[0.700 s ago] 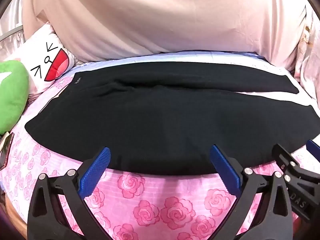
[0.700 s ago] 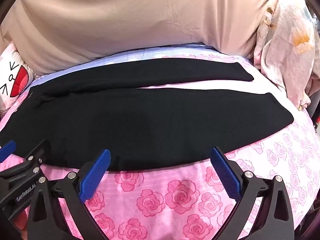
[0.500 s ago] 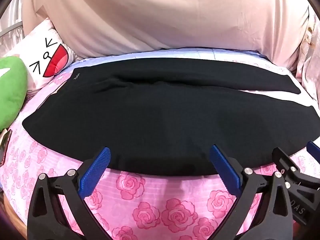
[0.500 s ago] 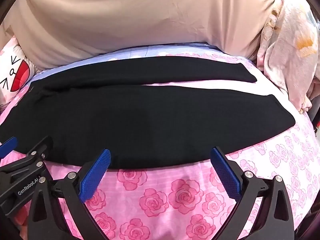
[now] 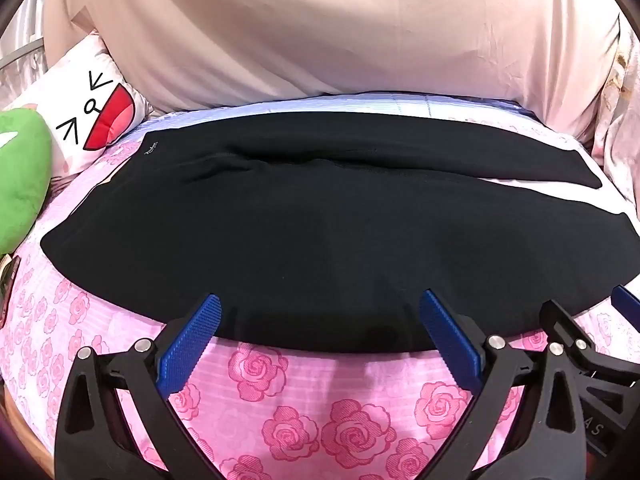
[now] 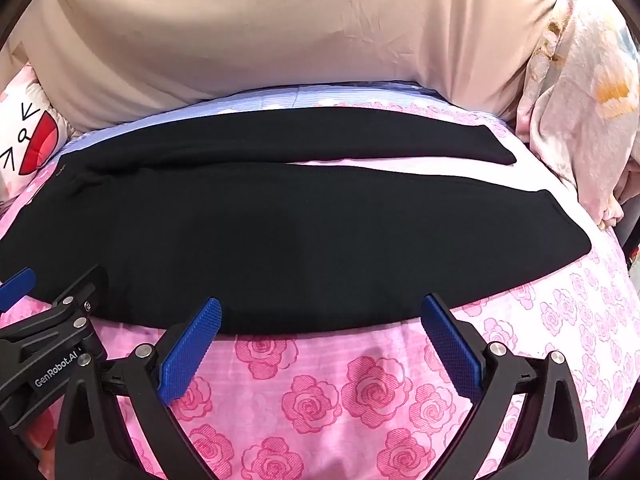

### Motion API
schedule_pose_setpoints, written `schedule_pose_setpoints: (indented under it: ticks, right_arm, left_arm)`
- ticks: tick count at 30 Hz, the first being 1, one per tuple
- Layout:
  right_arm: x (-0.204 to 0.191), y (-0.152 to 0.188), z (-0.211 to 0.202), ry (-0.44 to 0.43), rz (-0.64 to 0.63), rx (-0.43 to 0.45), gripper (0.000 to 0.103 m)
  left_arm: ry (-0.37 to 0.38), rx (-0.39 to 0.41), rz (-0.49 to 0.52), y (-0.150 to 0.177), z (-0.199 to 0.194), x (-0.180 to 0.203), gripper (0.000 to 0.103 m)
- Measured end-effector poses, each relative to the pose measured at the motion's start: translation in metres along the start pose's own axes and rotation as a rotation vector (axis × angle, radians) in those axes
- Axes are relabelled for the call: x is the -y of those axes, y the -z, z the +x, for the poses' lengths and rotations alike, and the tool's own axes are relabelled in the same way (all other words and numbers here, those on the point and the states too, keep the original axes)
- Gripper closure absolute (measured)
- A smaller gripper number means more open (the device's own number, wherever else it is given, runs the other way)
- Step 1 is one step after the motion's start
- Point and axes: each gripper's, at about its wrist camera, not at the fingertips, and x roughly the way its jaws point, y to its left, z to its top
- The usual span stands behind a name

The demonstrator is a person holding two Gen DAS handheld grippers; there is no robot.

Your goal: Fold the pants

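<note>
Black pants point(image 5: 320, 232) lie flat across the pink rose bedsheet point(image 5: 344, 420), waistband at the left, both legs running right. In the right wrist view the pants point(image 6: 280, 236) show two legs split apart, hems at the right. My left gripper point(image 5: 320, 320) is open and empty, its blue fingertips point(image 5: 200, 328) over the near edge of the pants. My right gripper point(image 6: 320, 324) is open and empty at the same near edge, further right. Each gripper shows at the side of the other's view.
A beige cover point(image 5: 320, 32) rises behind the pants. A white pillow with a cartoon face point(image 5: 88, 120) and a green plush point(image 5: 20, 176) lie at the left. A floral blanket point(image 6: 580, 100) is bunched at the right.
Both grippers have moved slightly forward and lower toward the near edge of the pants. Jaws stay open. The pants have not moved.
</note>
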Motion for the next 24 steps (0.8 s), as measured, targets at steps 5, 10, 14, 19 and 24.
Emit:
schedule_pose_setpoints:
  ticks: [5,10,14,19,24]
  right_arm:
    - [0.0003,0.0003,0.0000,-0.001,-0.002,0.000,0.005]
    - [0.0005,-0.0004,-0.0001,-0.001,-0.004,-0.001,0.005]
    - [0.0003,0.0002,-0.0004,0.011,-0.017,-0.002,0.005]
    - [0.0007,-0.0004,-0.0004,0.013,-0.019,-0.003,0.005]
    - [0.0011,-0.0010,-0.0004,0.012,-0.021,-0.005,0.005]
  left_arm:
    - [-0.001,-0.001,0.000,-0.0002,-0.0001,-0.0010,0.006]
    - [-0.002,-0.001,-0.002,-0.0004,-0.0003,-0.0017,0.006]
    - [-0.006,-0.002,-0.001,-0.0007,-0.0003,-0.0012,0.006]
    - [-0.007,-0.003,-0.001,-0.0011,0.0000,-0.0011,0.006]
    - [-0.006,-0.004,-0.002,-0.0012,0.0001,-0.0010,0.006]
